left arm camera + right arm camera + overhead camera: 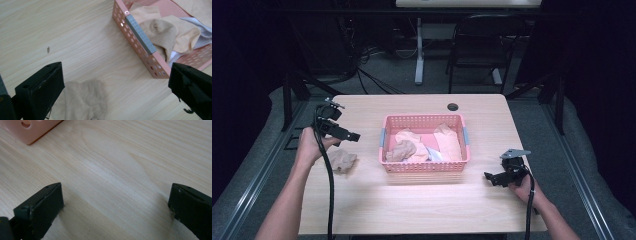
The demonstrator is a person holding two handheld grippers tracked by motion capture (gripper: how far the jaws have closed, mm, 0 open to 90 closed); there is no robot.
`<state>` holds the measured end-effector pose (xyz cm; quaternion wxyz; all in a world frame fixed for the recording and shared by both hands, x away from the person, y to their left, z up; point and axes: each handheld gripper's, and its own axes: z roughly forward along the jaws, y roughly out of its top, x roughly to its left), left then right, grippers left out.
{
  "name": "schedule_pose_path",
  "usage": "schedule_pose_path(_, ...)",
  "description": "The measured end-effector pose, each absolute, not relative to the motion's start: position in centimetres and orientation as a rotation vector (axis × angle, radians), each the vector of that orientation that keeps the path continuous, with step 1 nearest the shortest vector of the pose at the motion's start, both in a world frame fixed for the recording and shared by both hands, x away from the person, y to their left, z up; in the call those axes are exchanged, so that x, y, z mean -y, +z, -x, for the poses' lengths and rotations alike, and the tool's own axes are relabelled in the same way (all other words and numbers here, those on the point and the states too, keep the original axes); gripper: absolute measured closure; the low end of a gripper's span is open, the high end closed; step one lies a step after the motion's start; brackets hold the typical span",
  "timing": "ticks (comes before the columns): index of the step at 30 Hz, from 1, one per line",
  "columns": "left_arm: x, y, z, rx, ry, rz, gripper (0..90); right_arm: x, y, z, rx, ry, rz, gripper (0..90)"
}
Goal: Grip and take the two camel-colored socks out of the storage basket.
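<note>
While both hands sit low at the near edge, the right gripper (pixel 494 178) rests on bare table (pixel 422 210), jaws spread, empty. The left gripper (pixel 347 134) hovers above a crumpled tan cloth (pixel 342 160), jaws spread, nothing pinched. Pink basket (pixel 424 167) mid-table already holds several cloths (pixel 412 145); judging by that, sorting is mostly done and one piece is left. Beyond: light wood top, cable hole (pixel 453 107), dark room, chair (pixel 482 45).

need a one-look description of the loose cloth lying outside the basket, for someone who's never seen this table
Start at the pink perforated basket in the middle of the wooden table. Look to its left, near the left gripper: a small crumpled tan cloth lies on bare wood. Unlike the other cloths, it is outside the basket.
</note>
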<state>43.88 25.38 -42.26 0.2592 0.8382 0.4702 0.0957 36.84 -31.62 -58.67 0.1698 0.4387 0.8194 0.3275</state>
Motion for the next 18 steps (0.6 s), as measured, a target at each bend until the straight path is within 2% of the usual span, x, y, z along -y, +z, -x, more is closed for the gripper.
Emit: schedule_pose_path(18,-20.4,-41.6,-45.1,-1.156,0.232,-2.383,0.0,31.6,-58.7,-36.8,-2.329,0.931,-1.246,0.0)
